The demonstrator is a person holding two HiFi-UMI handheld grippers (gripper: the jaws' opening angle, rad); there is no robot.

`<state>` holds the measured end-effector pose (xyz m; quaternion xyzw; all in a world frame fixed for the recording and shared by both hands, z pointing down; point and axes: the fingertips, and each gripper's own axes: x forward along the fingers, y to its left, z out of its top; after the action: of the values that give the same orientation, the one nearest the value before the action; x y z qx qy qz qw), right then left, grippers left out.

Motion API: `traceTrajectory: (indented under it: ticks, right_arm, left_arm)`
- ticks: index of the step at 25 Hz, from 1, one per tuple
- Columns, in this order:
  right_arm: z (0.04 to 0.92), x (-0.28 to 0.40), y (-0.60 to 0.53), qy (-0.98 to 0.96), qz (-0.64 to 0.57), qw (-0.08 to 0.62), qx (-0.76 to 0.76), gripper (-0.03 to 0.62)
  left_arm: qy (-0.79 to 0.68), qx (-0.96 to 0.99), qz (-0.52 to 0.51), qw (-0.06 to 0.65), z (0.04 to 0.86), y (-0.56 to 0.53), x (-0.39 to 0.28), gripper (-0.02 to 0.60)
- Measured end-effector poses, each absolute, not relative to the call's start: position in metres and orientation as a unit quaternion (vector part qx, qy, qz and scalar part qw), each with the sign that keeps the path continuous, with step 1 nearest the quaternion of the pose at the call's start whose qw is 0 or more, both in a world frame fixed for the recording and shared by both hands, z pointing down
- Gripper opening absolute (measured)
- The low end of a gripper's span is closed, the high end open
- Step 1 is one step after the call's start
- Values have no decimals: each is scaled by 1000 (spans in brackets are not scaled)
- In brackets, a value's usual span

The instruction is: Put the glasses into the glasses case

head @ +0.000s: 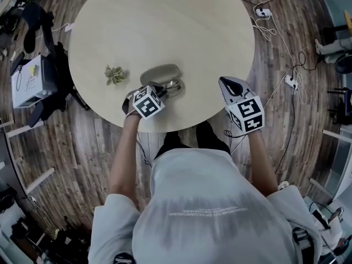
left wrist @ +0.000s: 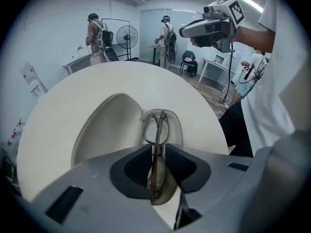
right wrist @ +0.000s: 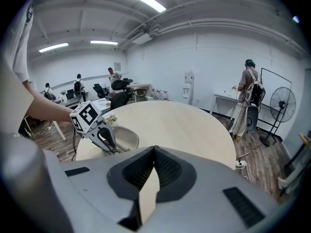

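Note:
An open grey glasses case (head: 163, 72) lies near the front of the round table (head: 165, 21); its lid (left wrist: 102, 125) is folded out to the left. Thin metal-framed glasses (left wrist: 156, 132), folded, hang over the case's lower shell (left wrist: 178, 126), and my left gripper (left wrist: 158, 148) is shut on them. In the head view the left gripper (head: 163, 92) reaches in from the table's front edge with the glasses (head: 174, 86) at its tips. My right gripper (head: 226, 82) hovers at the front right edge, shut and holding nothing. The right gripper (right wrist: 154, 150) looks across at the case (right wrist: 124, 138).
A small dried green sprig (head: 115, 74) lies left of the case. Cables and a power strip (head: 290, 82) run over the wood floor at right, with boxes (head: 30, 78) at left. A fan (left wrist: 127, 36) and several people stand far back.

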<state>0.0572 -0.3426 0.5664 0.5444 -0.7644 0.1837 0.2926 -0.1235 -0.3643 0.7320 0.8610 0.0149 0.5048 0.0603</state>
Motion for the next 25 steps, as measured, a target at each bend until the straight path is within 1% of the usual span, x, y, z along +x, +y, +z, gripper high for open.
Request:
traceTrajectory:
  ticks: [8, 11, 14, 16, 20, 25]
  right_arm:
    - [553, 67, -350, -775, 166, 276, 544, 0]
    - [540, 74, -360, -779, 152, 268, 547, 0]
    - [522, 78, -373, -787, 128, 257, 546, 0]
    - [507, 77, -387, -794, 105, 251, 543, 0]
    - [476, 67, -414, -810, 62, 239, 532, 0]
    - [442, 44, -438, -831, 22, 218, 512, 0]
  left_arm:
    - [-27, 878, 475, 51, 698, -386, -135, 87]
    - [-67, 887, 455, 48, 673, -401, -145, 87]
    - [-125, 903, 407, 51, 640, -417, -153, 83]
    - [-169, 910, 374, 53, 612, -429, -160, 55]
    - [-253, 916, 305, 58, 559, -450, -180, 21]
    - [-346, 911, 219, 58, 499, -471, -205, 14]
